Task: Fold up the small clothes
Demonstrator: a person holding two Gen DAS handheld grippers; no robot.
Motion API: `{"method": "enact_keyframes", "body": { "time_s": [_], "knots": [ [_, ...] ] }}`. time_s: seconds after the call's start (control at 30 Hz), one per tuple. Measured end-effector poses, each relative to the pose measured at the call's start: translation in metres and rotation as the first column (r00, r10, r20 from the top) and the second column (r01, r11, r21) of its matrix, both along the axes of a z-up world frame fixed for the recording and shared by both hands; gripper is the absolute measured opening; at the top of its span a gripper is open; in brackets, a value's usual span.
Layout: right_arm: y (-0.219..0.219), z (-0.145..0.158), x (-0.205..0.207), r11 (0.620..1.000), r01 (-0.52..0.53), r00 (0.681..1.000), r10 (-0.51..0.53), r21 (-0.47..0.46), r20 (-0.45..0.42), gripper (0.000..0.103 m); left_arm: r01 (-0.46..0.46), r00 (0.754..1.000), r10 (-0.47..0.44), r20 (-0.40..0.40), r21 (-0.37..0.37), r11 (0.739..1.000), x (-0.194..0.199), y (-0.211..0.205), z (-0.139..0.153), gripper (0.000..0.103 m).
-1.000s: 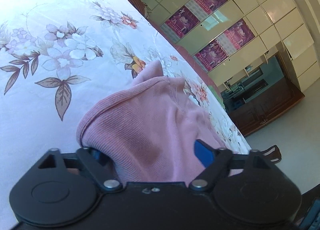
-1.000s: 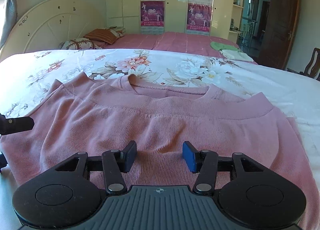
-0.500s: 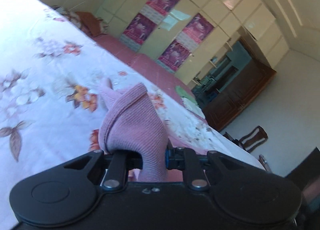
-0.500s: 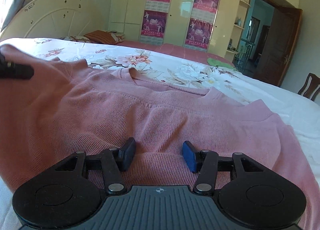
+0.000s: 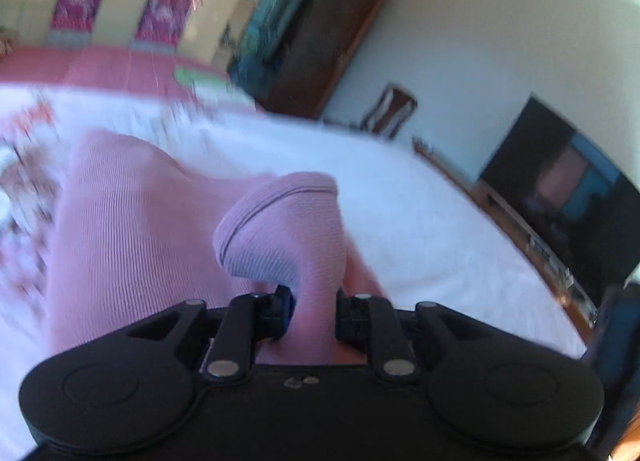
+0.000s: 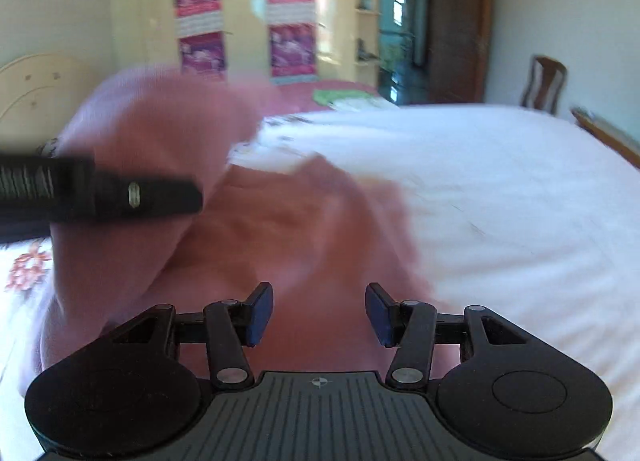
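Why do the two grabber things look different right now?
The left hand-held gripper is shut, pinching a fold of the pink sweater; the right hand-held gripper is open, with nothing between its pads. The left one has lifted its bunch of sweater up off the bed; the right one only hovers over the cloth. Both are black with blue pads and point across the same sweater.

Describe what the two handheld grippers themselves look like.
Both are matte black plastic with two round lobes, silver pivot pins and blue finger pads. The left gripper has a smooth body; the right gripper has a ribbed grey centre plate bearing a small crosshair mark. No cables or sleeves show.
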State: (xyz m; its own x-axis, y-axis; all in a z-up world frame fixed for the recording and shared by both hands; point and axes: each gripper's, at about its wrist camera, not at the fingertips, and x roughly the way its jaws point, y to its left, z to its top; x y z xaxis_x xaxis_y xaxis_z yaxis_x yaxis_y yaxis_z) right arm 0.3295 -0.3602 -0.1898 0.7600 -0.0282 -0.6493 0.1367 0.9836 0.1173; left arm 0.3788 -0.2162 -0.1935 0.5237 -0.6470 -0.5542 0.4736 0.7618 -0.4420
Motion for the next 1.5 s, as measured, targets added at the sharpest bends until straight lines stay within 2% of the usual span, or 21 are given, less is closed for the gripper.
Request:
{"method": "enact_keyframes", "body": {
  "time_s": [0.03, 0.1, 0.13, 0.17, 0.2, 0.37, 0.43, 0.5, 0.53, 0.57, 0.67, 0.73, 0.8, 0.87, 1.03, 1.07, 1.13, 1.27, 1.33, 1.43, 1.5],
  "knots": [
    [-0.010, 0.001, -0.005, 0.999, 0.004, 1.000, -0.004, 0.033, -0.010, 0.051, -0.004, 1.000, 0.004, -0.012, 0.013, 1.000, -0.002, -0.004, -0.008, 0.027],
    [-0.017, 0.001, -0.012, 0.999, -0.015, 0.999, 0.017, 0.045, -0.030, 0.051, 0.000, 1.000, 0.001, -0.009, 0.019, 1.000, -0.006, -0.002, -0.007, 0.033],
    [-0.021, 0.004, -0.016, 0.997, -0.020, 0.999, 0.022, 0.068, -0.026, 0.051, 0.009, 1.000, -0.009, -0.008, 0.024, 1.000, -0.009, -0.001, -0.004, 0.046],
    [-0.024, 0.006, -0.019, 0.996, -0.020, 0.999, 0.022, 0.085, -0.025, 0.051, 0.016, 1.000, -0.016, -0.007, 0.029, 0.999, -0.014, -0.003, 0.002, 0.072],
    [-0.028, 0.009, -0.023, 0.995, -0.011, 1.000, 0.013, 0.101, -0.024, 0.051, 0.011, 1.000, -0.011, 0.003, 0.024, 1.000, -0.019, 0.000, 0.007, 0.081],
    [-0.051, 0.029, -0.031, 0.976, 0.043, 0.999, -0.038, 0.214, -0.026, 0.051, 0.029, 0.997, -0.028, 0.066, -0.023, 0.999, -0.048, 0.023, 0.037, 0.081],
    [-0.056, 0.034, -0.032, 0.961, 0.048, 0.999, -0.048, 0.274, -0.007, 0.051, -0.026, 0.995, 0.029, 0.093, -0.032, 0.999, -0.047, 0.039, 0.043, 0.081],
    [-0.057, 0.041, -0.026, 0.939, 0.030, 0.999, -0.032, 0.341, 0.000, 0.052, -0.118, 0.989, 0.117, 0.094, 0.003, 0.993, -0.036, 0.056, 0.041, 0.081],
    [-0.053, 0.041, -0.020, 0.934, 0.017, 1.000, -0.015, 0.356, -0.009, 0.068, -0.157, 0.984, 0.154, 0.084, 0.032, 0.987, -0.029, 0.062, 0.037, 0.081],
    [-0.049, 0.040, -0.014, 0.932, 0.001, 1.000, 0.006, 0.363, -0.019, 0.091, -0.199, 0.978, 0.195, 0.070, 0.059, 0.978, -0.022, 0.069, 0.031, 0.080],
    [-0.034, 0.031, 0.003, 0.940, -0.030, 0.998, 0.048, 0.341, -0.045, 0.093, -0.274, 0.962, 0.271, 0.043, 0.111, 0.955, -0.009, 0.085, 0.014, 0.079],
    [-0.027, 0.022, 0.015, 0.928, -0.040, 0.996, 0.068, 0.371, -0.062, 0.092, -0.282, 0.959, 0.282, 0.022, 0.127, 0.951, -0.004, 0.088, 0.004, 0.079],
    [-0.021, 0.014, 0.027, 0.924, -0.047, 0.993, 0.084, 0.380, -0.080, 0.077, -0.278, 0.960, 0.279, 0.014, 0.130, 0.952, -0.007, 0.090, -0.002, 0.080],
    [-0.019, 0.007, 0.036, 0.919, -0.044, 0.990, 0.092, 0.391, -0.105, 0.036, -0.276, 0.961, 0.277, 0.006, 0.133, 0.952, -0.009, 0.092, -0.006, 0.080],
    [-0.032, -0.002, 0.046, 0.887, -0.020, 0.991, 0.079, 0.462, -0.109, 0.033, -0.273, 0.961, 0.275, 0.003, 0.117, 0.955, -0.008, 0.090, -0.007, 0.081],
    [-0.033, -0.002, 0.047, 0.880, -0.030, 0.991, 0.087, 0.475, -0.098, 0.015, -0.272, 0.962, 0.274, 0.001, 0.114, 0.956, -0.007, 0.088, -0.007, 0.080],
    [-0.031, 0.009, 0.045, 0.888, -0.055, 0.993, 0.097, 0.456, -0.069, 0.014, -0.272, 0.962, 0.272, 0.013, 0.110, 0.956, -0.007, 0.086, -0.004, 0.080],
    [-0.036, 0.041, 0.034, 0.938, -0.107, 0.994, 0.101, 0.330, 0.035, 0.012, -0.253, 0.967, 0.250, 0.044, 0.093, 0.963, -0.007, 0.075, 0.007, 0.080],
    [-0.043, 0.052, 0.028, 0.954, -0.117, 0.993, 0.104, 0.276, 0.060, 0.012, -0.240, 0.970, 0.236, 0.051, 0.083, 0.967, -0.007, 0.069, 0.009, 0.080],
    [-0.047, 0.047, 0.013, 0.978, -0.080, 0.996, 0.071, 0.191, 0.055, 0.012, -0.213, 0.976, 0.209, 0.053, 0.101, 0.972, -0.009, 0.058, 0.004, 0.080],
    [-0.048, 0.029, 0.007, 0.979, -0.058, 0.998, 0.057, 0.197, 0.010, 0.012, -0.203, 0.979, 0.199, 0.046, 0.138, 0.969, -0.011, 0.053, -0.005, 0.081]
  ]
}}
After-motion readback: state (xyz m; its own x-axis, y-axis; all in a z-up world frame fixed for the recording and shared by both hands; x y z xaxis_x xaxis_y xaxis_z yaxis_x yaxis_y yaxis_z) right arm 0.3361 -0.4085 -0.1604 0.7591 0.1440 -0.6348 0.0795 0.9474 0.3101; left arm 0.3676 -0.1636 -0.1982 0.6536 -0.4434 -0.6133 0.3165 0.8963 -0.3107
